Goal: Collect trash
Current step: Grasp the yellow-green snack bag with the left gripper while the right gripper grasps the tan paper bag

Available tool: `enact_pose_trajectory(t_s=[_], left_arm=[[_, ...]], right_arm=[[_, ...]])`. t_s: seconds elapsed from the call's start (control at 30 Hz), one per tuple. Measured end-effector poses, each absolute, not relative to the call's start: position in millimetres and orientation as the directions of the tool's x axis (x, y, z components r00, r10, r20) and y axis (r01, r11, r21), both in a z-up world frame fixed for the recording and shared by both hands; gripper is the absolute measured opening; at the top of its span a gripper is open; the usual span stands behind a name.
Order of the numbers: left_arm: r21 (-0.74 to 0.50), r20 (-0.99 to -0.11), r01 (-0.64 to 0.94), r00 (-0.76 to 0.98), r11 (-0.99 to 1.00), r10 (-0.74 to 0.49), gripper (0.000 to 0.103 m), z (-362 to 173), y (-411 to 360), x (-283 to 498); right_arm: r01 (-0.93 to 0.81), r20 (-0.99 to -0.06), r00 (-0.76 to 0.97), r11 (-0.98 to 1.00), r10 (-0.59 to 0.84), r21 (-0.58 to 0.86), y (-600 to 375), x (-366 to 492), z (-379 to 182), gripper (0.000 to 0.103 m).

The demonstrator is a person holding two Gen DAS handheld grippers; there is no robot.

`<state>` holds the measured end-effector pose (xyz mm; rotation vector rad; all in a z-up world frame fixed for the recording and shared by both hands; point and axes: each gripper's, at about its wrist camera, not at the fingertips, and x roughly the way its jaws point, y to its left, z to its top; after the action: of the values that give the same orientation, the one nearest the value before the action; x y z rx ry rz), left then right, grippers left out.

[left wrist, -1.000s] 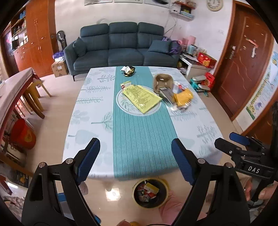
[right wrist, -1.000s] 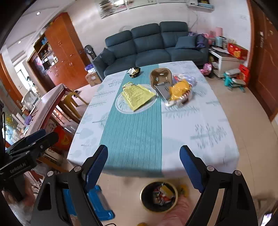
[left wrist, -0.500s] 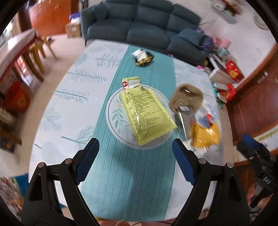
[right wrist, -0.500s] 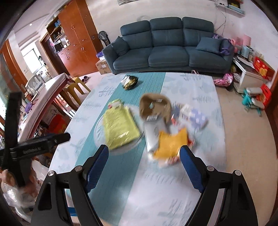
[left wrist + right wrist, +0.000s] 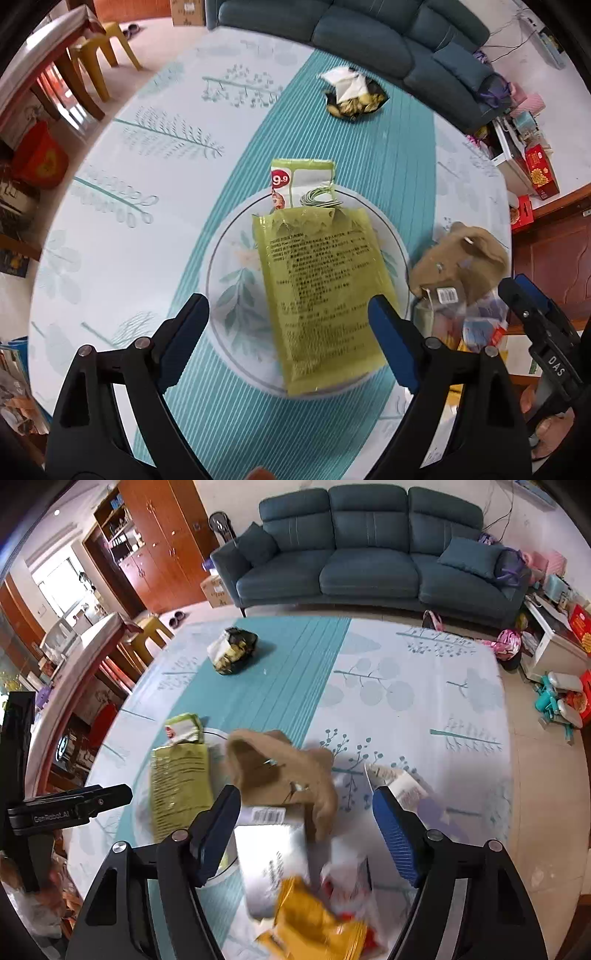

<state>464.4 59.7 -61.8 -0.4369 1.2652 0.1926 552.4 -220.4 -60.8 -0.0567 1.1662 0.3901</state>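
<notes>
A yellow-green snack bag (image 5: pixel 319 291) lies on a round plate (image 5: pixel 236 269), with a small green-white wrapper (image 5: pixel 301 182) at its far end. My left gripper (image 5: pixel 291 328) is open just above the bag's near end. My right gripper (image 5: pixel 306 823) is open over a pile of trash: a brown paper bag (image 5: pixel 284 771), a silver foil packet (image 5: pixel 273 853), an orange wrapper (image 5: pixel 314 930) and clear plastic packets (image 5: pixel 399 790). A crumpled dark wrapper (image 5: pixel 234 650) lies farther back on the teal runner; it also shows in the left wrist view (image 5: pixel 352 96).
The table (image 5: pixel 424 686) has a leaf-print cloth with a teal runner. A blue sofa (image 5: pixel 369 554) stands beyond it. A wooden table and yellow stool (image 5: pixel 107 48) are at the left. Boxes and toys (image 5: pixel 557 698) clutter the floor at the right.
Both grippers have moved forward and down over the table. The left now hovers over the yellow-green bag, the right over the trash pile. The floor bin has left view.
</notes>
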Motion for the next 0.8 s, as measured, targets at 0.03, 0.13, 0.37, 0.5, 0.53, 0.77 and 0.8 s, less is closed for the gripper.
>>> enact_pose_trajectory(t_s=[0.03, 0.13, 0.37, 0.5, 0.53, 0.77, 0.8], left_arm=[[-0.212, -0.952, -0.381, 0.287, 0.9, -0.103, 0.089, -67.8, 60.3, 468.5], [-0.208, -0.96, -0.398, 0.257, 0.893, -0.109, 0.092, -85.2, 62.8, 479.7], [-0.21, -0.966, -0.438, 0.229, 0.874, -0.118, 0.092, -113.4, 64.7, 505.3], [-0.207, -0.969, -0.447, 0.216, 0.87, -0.12, 0.092, -122.5, 61.7, 518.0], [-0.208, -0.969, -0.452, 0.215, 0.867, -0.121, 0.092, -123.5, 60.8, 519.9], [-0.206, -0.973, -0.497, 0.199, 0.843, -0.12, 0.087, -126.6, 60.3, 525.5], [-0.205, -0.972, -0.493, 0.205, 0.845, -0.117, 0.08, -124.7, 59.4, 525.0]], right_arm=[[-0.332, -0.906, 0.327, 0.93, 0.268, 0.156, -218.7, 558.0, -68.1, 0.07], [-0.342, -0.912, 0.308, 0.926, 0.27, 0.158, -214.6, 565.5, -82.7, 0.06], [-0.375, -0.924, 0.272, 0.914, 0.27, 0.157, -206.1, 569.3, -101.8, 0.029], [-0.391, -0.928, 0.256, 0.907, 0.27, 0.156, -203.8, 567.0, -107.1, 0.018], [-0.39, -0.929, 0.249, 0.906, 0.275, 0.164, -204.6, 566.4, -107.3, 0.015], [-0.39, -0.922, 0.235, 0.899, 0.308, 0.201, -208.8, 565.1, -108.3, 0.013], [-0.391, -0.92, 0.235, 0.897, 0.314, 0.206, -209.0, 564.6, -107.9, 0.013]])
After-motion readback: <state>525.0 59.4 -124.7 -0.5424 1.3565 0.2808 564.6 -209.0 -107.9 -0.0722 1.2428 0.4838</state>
